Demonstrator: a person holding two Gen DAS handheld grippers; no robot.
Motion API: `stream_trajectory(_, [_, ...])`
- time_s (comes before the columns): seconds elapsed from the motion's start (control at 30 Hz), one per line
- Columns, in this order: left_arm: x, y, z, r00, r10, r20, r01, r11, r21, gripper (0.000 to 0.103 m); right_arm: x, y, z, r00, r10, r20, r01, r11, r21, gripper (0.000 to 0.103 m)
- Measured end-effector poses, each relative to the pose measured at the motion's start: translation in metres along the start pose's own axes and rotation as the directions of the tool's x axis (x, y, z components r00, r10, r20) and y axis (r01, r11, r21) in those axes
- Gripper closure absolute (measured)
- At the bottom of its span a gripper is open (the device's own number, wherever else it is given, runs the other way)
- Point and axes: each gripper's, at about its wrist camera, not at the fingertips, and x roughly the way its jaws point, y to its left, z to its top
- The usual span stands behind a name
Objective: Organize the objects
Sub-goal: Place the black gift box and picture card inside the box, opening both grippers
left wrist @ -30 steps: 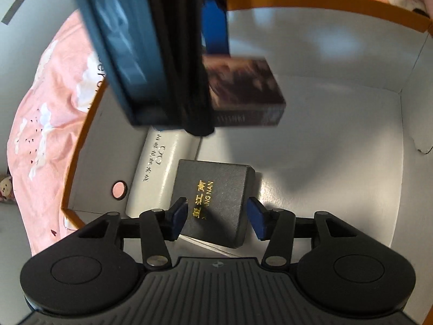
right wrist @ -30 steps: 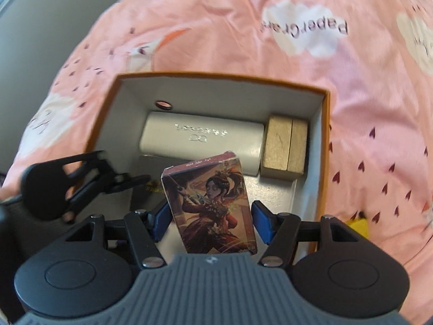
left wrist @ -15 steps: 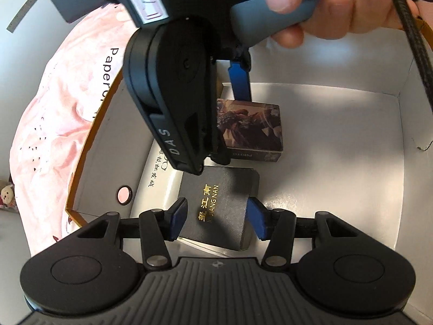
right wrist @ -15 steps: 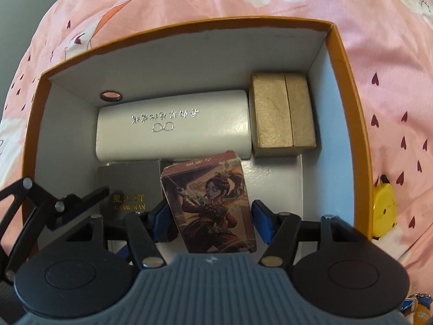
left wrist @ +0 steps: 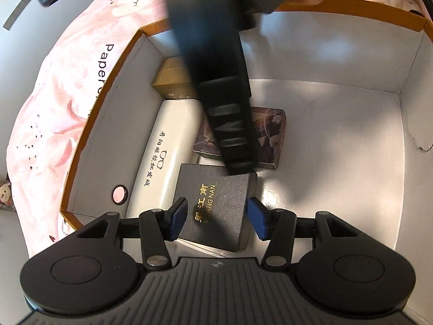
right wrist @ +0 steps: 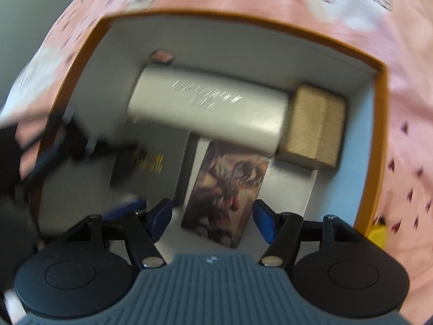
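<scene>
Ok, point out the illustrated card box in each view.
Left wrist: illustrated card box mid-frame, partly behind the other tool.
Right wrist: lower centre, flat between the blue pads.
Shared landmark: white glasses case alongside it.

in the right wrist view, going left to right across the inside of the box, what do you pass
black box with gold lettering → illustrated card box → tan wooden block. The long white case spans much of the width behind them, so I leave it out of the order.
</scene>
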Motion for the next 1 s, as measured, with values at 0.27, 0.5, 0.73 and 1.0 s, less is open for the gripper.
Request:
stream_trajectory(0.27, [0.003, 0.004, 0.004, 0.999, -0.031, -0.030, 0.030, 0.999, -0.029, 0.046, 0.011, 0.020, -0.017, 0.993, -0.107, -0.050, 0.086, 0.945, -0.316, 0.040])
stream_trajectory(0.5, [0.006, 0.010, 0.008, 0.996, -0.065, -0.069, 0.061, 0.997, -0.057, 0.052, 0.023, 0.022, -0.018, 0.990, -0.135, -0.039, 0.103, 0.888, -0.449, 0.048])
stream_trajectory(0.73, [0.004, 0.014, 0.007, 0.993, -0.087, -0.080, 0.081, 0.994, -0.076, 0.061, 0.023, 0.023, -0.015, 0.997, -0.080, -0.010, 0.062, 0.847, -0.528, 0.052])
stream_trajectory(1.0, [0.006, 0.016, 0.005, 0.993, -0.074, -0.097, 0.064, 0.992, -0.106, 0.062, 0.025, 0.024, -0.012, 0.998, -0.064, 0.018, 0.064, 0.846, -0.530, 0.052])
